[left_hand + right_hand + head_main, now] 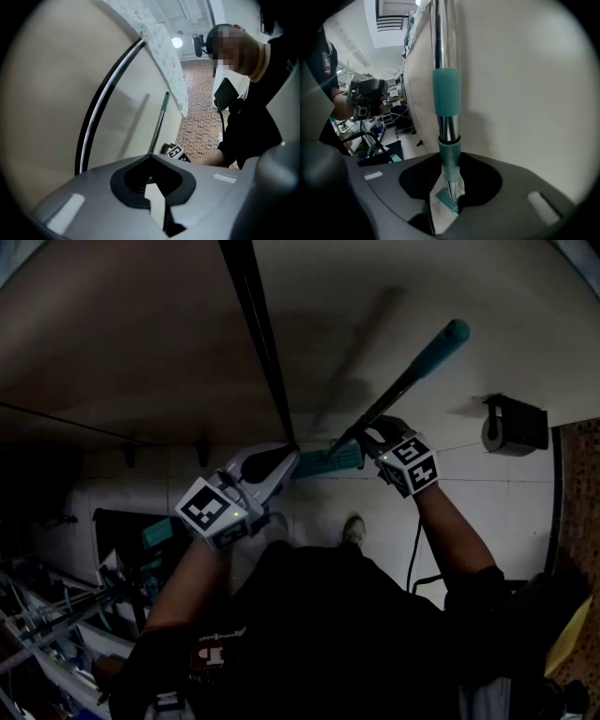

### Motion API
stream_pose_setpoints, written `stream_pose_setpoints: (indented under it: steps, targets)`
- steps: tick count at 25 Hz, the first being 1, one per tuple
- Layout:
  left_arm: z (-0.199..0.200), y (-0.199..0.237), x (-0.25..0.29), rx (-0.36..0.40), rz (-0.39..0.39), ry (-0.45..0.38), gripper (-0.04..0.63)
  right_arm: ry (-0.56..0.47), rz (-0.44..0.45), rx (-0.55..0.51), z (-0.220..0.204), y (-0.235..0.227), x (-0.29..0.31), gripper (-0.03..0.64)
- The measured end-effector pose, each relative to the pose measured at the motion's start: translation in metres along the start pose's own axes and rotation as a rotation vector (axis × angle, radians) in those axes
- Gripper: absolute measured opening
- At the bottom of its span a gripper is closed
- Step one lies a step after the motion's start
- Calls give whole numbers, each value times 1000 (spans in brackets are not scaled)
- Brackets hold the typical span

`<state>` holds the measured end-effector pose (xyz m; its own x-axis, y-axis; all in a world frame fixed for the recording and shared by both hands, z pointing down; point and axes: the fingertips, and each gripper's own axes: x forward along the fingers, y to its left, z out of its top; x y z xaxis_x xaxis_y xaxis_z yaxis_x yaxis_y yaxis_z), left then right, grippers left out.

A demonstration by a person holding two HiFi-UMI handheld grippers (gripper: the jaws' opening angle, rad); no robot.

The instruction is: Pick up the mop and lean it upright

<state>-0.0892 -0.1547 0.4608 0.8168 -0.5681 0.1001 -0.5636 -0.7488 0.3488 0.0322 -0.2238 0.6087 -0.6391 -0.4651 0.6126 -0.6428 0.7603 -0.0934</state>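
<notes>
A smooth beige wall panel (141, 334) with a black cable (258, 324) running down it meets a glossy white tiled floor (487, 512). A black bracket holding a pale roll (514, 426) is fixed to the wall at the right.

The long-handled mop (403, 381), with its dark shaft and teal end grip, stands steeply against this wall. Its flat teal head (328, 461) is on the tiles at the wall's foot. The right gripper (380, 439) pinches the shaft low down. In the right gripper view its jaws are closed on the ribbed teal collar (450, 161), just below the polished chrome tube (443, 33) and a matte teal sleeve (446, 91). The left gripper (281, 460) hovers beside the mop head. In the left gripper view its grey shells and black pads are pressed almost together with nothing between them, and the pole shows only farther off along the wall.

The lift looks finished and the leaning step is in hand. Whether the top grip already touches the wall cannot be told. The next move calls for tipping the shaft gently until the top rests on the panel, checking that the head sits flat, and then easing the right jaws apart. The smooth panel and glossy tiles would probably let the hard tube slide sideways.
</notes>
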Motion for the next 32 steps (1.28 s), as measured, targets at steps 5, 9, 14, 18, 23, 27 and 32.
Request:
stream_pose_setpoints:
  steps: [5,9,14,18,23,27,32]
  targets:
    - [41,-15,-2,35,12,-45,0,-19,3,-13,45,4,-47,137]
    - [84,-22,-2,59,23,-90,0,-62,6,-50,94,7,-80,137]
    - [133,-41,-2,124,-4,-149,0,-115,30,-67,151,17,-120,135]
    - [169,-51,-2,168,-7,-173,0,-164,55,-86,202,24,-153,137]
    - [202,-62,-10,212,-11,-191,0,-197,82,-93,255,34,-192,137]
    - [220,-71,-13,263,-21,-208,0,-230,94,-124,296,43,-221,137]
    - [232,-82,-12,267,-44,-220,0,-254,100,-161,330,53,-249,137]
